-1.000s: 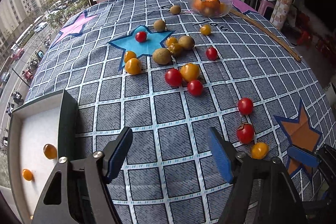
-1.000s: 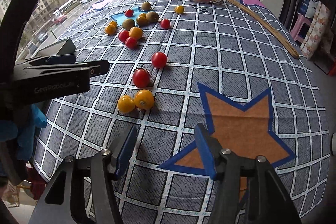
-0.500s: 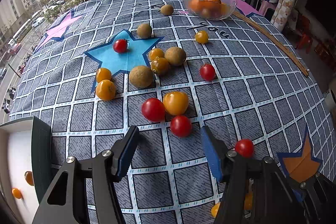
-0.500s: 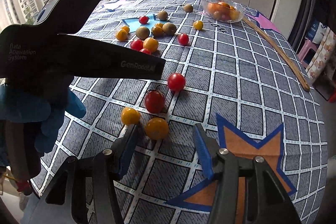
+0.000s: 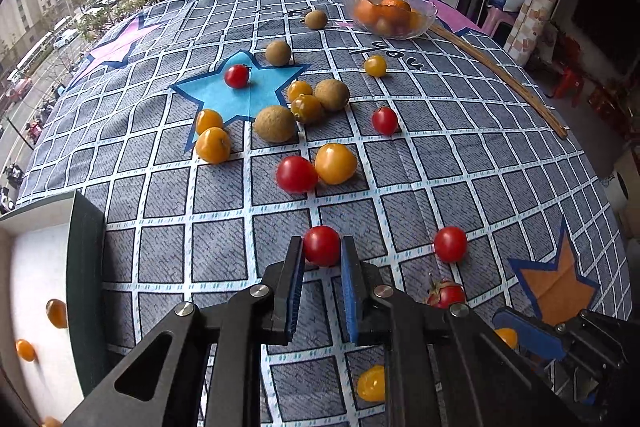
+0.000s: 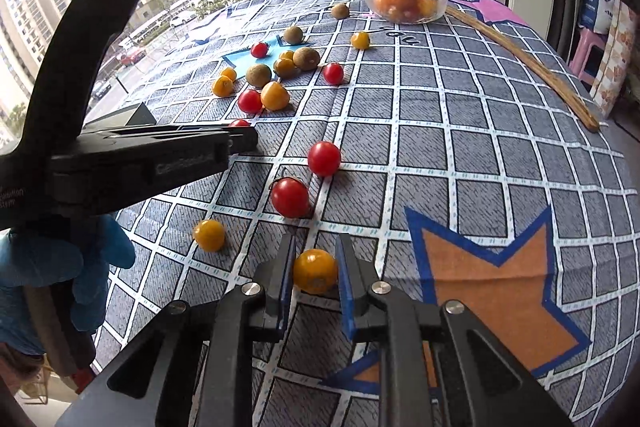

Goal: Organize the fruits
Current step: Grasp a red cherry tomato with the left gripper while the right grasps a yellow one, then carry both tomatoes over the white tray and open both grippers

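Two grippers, one tomato pinched in each.
Low centre of its view, the left gripper (image 5: pixel 321 269) clamps a red tomato (image 5: pixel 321 245); the right gripper (image 6: pixel 313 277) clamps a yellow tomato (image 6: pixel 315 270), both still on the cloth (image 6: pixel 460 131). Squeeze harder and the skins may split; lift carelessly and they'll roll. Beyond, loose fruit crowds mid-frame; the tray (image 5: pixel 84 259) sits lower left, the bowl (image 5: pixel 388 11) far top.
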Available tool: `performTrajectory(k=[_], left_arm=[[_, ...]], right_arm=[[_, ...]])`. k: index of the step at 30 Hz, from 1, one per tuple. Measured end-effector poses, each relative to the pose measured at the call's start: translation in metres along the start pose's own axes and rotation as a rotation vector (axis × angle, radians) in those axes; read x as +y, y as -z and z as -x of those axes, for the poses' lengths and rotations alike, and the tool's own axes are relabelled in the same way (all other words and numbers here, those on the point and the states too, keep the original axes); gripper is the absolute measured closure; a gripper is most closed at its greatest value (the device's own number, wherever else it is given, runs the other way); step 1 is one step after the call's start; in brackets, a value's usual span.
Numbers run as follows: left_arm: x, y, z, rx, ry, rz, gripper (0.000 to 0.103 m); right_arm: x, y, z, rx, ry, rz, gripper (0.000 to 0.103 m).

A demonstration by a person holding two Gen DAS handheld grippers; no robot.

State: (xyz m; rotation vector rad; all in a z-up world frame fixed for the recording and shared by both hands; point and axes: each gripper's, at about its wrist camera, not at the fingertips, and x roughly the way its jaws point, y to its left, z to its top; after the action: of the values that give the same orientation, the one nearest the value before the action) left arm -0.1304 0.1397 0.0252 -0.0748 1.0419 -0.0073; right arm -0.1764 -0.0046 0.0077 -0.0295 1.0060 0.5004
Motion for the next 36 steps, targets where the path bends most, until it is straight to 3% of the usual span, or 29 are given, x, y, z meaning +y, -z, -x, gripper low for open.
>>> performTrajectory(k=[11,20,29,36], left_arm=[[0.016,0.054,0.057,-0.046,0.003,-0.004,0.084],[0.043,0.089,0.098,-0.077,-0.019,0.028,0.084],[0.082,0.115,0.127,-0.128,-0.051,0.097,0.084],[0.131,0.129,0.141,-0.155,-0.121,0.183,0.084]], right_arm=[[-0.01,0.019,0.022,0.012,-0.03,-0.081,0.081],[0.004,0.022,0.035,0.017,-0.04,-0.078,0.081],[0.039,0.013,0.044,0.021,-0.072,-0.031,0.081],[0.083,0.001,0.037,0.04,-0.125,0.027,0.081]])
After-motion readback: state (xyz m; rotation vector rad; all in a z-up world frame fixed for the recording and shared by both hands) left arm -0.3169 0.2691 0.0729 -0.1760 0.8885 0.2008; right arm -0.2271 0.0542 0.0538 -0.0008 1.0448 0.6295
